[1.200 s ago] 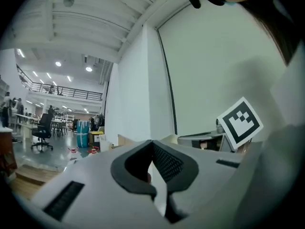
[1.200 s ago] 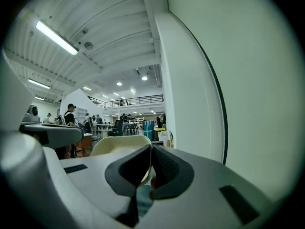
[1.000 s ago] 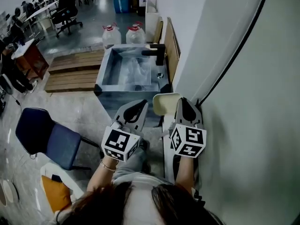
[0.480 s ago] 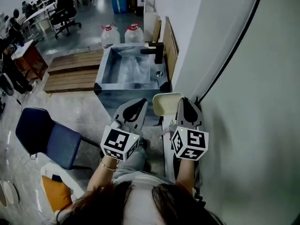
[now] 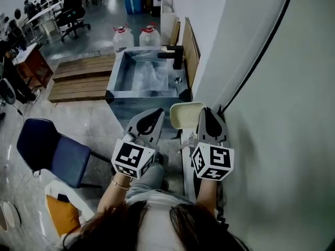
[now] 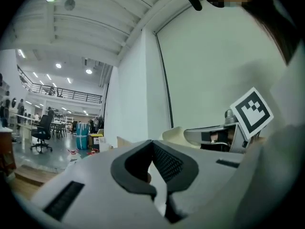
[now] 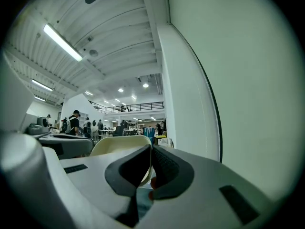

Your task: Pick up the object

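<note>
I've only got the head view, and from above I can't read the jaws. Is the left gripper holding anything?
Observer: No. The left gripper view shows the left gripper with jaws together, nothing between them.
Operator: And the right one?
Observer: The right gripper is shut and empty too.
Operator: What's past its tips?
Observer: A cream rounded panel, directly ahead, beyond the tips.

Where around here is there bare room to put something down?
The bare floor between the blue chair and the basin is free, and so are the wooden pallets left of the basin. It is crowded by the wall, where the left gripper, right gripper and cream chair sit close together.
</note>
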`<state>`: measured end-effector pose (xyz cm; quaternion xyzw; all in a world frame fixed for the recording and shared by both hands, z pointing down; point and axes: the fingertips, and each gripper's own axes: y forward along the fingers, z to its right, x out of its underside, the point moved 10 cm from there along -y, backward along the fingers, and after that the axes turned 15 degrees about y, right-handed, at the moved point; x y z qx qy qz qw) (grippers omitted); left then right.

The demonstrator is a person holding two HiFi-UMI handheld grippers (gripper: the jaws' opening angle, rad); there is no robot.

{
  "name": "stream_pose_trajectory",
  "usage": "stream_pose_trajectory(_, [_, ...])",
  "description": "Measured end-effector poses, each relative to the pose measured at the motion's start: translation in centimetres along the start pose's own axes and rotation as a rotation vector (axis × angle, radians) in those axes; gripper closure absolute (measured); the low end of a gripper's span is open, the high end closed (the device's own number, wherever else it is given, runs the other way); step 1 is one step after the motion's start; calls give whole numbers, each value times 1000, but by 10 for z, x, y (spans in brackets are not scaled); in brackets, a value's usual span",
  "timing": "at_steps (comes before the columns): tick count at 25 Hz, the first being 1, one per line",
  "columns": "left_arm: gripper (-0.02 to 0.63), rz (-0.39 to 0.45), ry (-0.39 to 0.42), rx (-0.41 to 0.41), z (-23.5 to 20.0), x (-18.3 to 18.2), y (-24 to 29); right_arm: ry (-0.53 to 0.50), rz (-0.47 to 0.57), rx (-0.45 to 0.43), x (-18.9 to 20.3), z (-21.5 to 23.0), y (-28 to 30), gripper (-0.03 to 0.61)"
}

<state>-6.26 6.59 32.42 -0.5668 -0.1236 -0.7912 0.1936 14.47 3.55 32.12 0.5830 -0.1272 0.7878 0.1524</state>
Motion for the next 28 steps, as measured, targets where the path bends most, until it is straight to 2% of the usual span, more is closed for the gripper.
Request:
stream_pose_trajectory(17, [606,7,-19,9,-1,2,6,-7,-13,1,2,2,1,546])
stream_pose_trajectory(28, [606,-14,-17,27,-6,7,32,2,-37,2,2,15,23,546])
